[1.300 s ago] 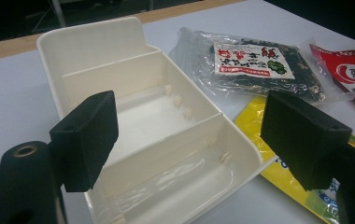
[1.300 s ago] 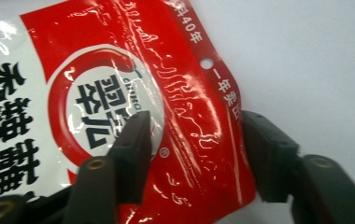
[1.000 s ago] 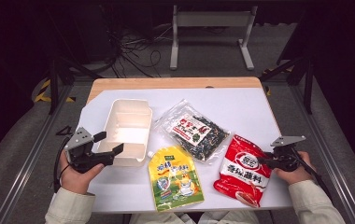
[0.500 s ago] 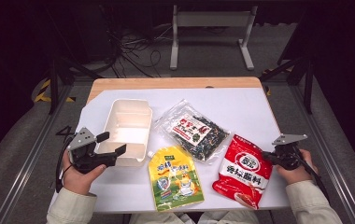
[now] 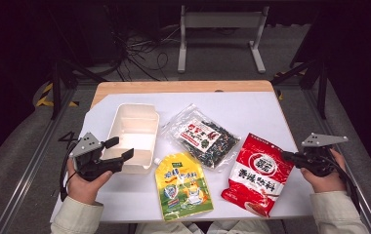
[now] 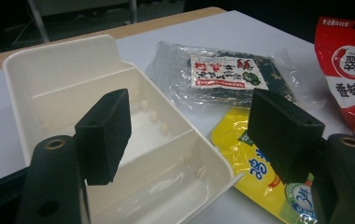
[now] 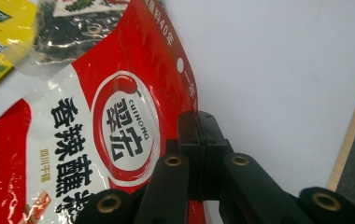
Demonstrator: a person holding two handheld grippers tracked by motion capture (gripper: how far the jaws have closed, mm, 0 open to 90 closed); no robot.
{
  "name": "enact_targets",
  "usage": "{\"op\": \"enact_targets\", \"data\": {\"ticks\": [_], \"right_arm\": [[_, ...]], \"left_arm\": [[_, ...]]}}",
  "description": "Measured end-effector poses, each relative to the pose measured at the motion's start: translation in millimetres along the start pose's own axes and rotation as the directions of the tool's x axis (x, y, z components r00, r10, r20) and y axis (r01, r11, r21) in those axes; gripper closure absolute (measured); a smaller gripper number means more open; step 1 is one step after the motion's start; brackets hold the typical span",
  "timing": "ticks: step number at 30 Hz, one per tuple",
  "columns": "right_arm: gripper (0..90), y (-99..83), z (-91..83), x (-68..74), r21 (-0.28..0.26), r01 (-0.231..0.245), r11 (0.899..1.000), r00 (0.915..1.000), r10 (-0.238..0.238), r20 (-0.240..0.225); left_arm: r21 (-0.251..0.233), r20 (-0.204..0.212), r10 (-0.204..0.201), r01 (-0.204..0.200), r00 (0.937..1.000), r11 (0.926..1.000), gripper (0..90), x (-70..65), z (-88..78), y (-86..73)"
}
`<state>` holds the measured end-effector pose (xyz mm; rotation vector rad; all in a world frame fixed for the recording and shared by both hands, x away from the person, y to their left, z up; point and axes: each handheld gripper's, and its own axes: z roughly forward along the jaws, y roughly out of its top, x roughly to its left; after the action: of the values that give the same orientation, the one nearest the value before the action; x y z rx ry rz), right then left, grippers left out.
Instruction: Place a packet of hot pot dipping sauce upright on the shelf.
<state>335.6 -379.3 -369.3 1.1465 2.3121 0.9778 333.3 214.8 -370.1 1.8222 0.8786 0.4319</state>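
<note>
Right claw (image 7: pixel 199 140) is clamped on the red pouch's (image 5: pixel 257 173) edge at the tabletop's (image 5: pixel 252 105) right side, barely lifting it; moving it remains. Left claw (image 6: pixel 189 135), jaws just closing, still gapes astride the white box's (image 5: pixel 133 131) near wall.

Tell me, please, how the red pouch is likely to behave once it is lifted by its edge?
The red pouch would probably sag: its film looks thin and creased. Its glossy surface may be slippery, though the right tongs are shut on its edge. It looks partly filled, so its contents may shift downward.
</note>
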Motion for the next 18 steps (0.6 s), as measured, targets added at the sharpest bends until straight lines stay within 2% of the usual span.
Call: {"op": "enact_targets", "data": {"ticks": [5, 6, 9, 15, 18], "right_arm": [[89.8, 10.6, -13.4, 9.9, -0.035, 0.035, 0.999, 0.9994, -0.035, -0.002], [89.8, 12.8, -16.3, 12.0, -0.042, 0.040, 0.998, 0.9992, -0.040, -0.004], [89.8, 18.0, -24.9, 18.1, -0.069, 0.051, 0.996, 0.9987, -0.052, -0.006], [89.8, 28.3, -43.8, 32.5, -0.123, 0.108, 0.987, 0.9941, -0.108, -0.001], [89.8, 33.0, -52.6, 39.5, -0.143, 0.129, 0.981, 0.9916, -0.129, 0.006]], "left_arm": [[0.018, 0.010, 0.049, -0.049, 0.9988, 0.9986, 33.4, -6.3, 3.6, 1.8], [0.017, 0.026, 0.050, -0.050, 0.9984, 0.9986, 34.4, -8.1, 4.3, 2.0], [-0.004, 0.047, 0.063, -0.063, 0.9969, 0.9980, 35.7, -11.5, 5.7, 3.1], [-0.003, 0.045, 0.096, -0.096, 0.9944, 0.9954, 38.9, -16.6, 8.7, 3.7], [0.017, 0.032, 0.113, -0.113, 0.9931, 0.9934, 38.9, -17.9, 11.3, 3.7]]}}
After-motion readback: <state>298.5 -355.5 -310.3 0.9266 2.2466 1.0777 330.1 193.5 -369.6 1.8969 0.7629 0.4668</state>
